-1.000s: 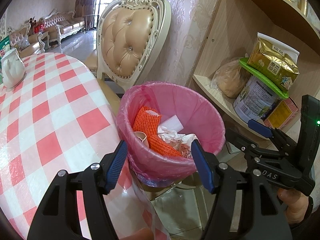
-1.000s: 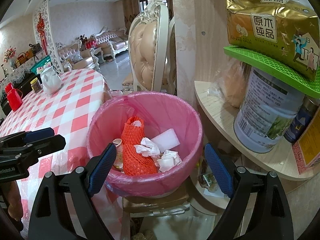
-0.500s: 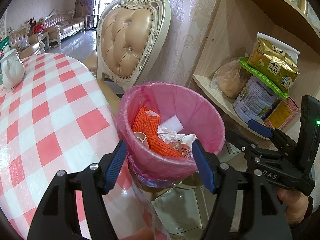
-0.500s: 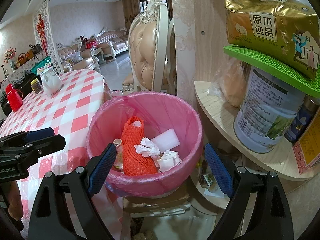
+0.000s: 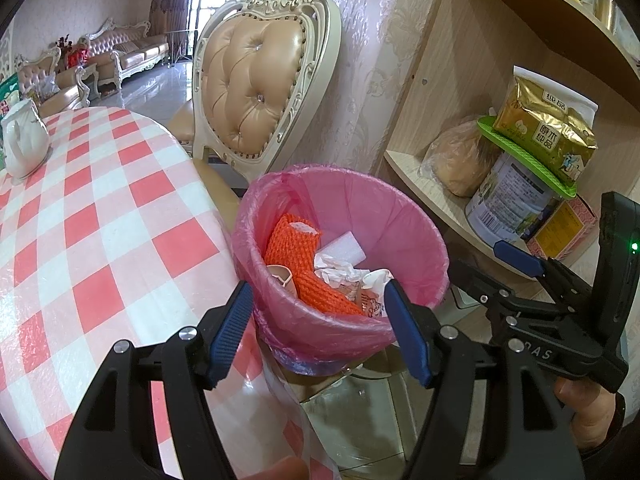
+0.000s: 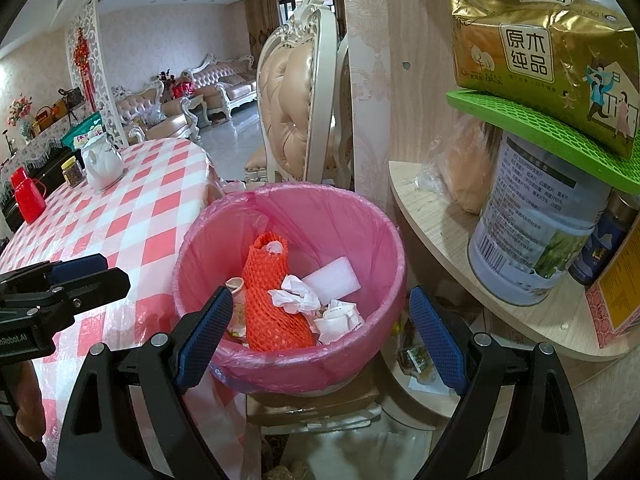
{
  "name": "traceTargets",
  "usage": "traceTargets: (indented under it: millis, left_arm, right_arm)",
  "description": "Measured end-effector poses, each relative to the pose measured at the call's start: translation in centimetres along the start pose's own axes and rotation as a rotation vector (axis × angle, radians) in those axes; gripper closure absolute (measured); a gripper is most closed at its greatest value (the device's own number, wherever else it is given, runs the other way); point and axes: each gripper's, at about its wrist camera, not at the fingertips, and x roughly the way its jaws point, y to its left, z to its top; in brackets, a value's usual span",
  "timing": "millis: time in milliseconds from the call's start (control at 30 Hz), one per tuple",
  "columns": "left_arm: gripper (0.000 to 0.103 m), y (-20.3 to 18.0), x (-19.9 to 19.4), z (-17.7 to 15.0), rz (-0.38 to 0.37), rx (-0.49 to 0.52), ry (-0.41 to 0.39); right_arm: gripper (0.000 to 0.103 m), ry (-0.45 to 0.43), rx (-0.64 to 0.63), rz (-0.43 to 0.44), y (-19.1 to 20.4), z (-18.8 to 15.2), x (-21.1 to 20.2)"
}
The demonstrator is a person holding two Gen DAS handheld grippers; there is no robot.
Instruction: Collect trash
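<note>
A trash bin lined with a pink bag (image 5: 400,216) (image 6: 360,232) stands between the table and the shelf. Inside lie an orange foam net (image 5: 292,248) (image 6: 268,292), a white foam block (image 5: 344,246) (image 6: 330,282), crumpled white paper (image 5: 334,270) (image 6: 296,294) and a small wrapper (image 6: 236,300). My left gripper (image 5: 320,328) is open and empty, its jaws on either side of the bin's near rim. My right gripper (image 6: 320,336) is open and empty, also straddling the near rim. Each gripper shows in the other's view, the right one (image 5: 520,264) and the left one (image 6: 80,272).
A table with a red-and-white checked cloth (image 5: 80,220) (image 6: 132,216) is on the left, with a white teapot (image 5: 22,140) (image 6: 102,162). A cream padded chair (image 5: 256,76) stands behind the bin. A wooden shelf (image 6: 436,220) on the right holds a tin (image 6: 540,240) and a gold pack (image 6: 552,56).
The left gripper has edged slightly forward and up toward the bin rim. The right gripper has barely moved. Both stay open.
</note>
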Motion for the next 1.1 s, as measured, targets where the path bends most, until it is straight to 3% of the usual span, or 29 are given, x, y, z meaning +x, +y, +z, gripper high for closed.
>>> traceTargets:
  millis: [1033, 1100]
  left_arm:
    - [0.037, -0.37, 0.17, 0.42, -0.009, 0.004, 0.002]
    - [0.033, -0.58, 0.28, 0.56, -0.01, 0.006, 0.003]
  right_arm:
    - [0.018, 0.001, 0.002, 0.001, -0.02, -0.01, 0.06]
    - [0.018, 0.002, 0.003, 0.0, -0.01, -0.03, 0.07]
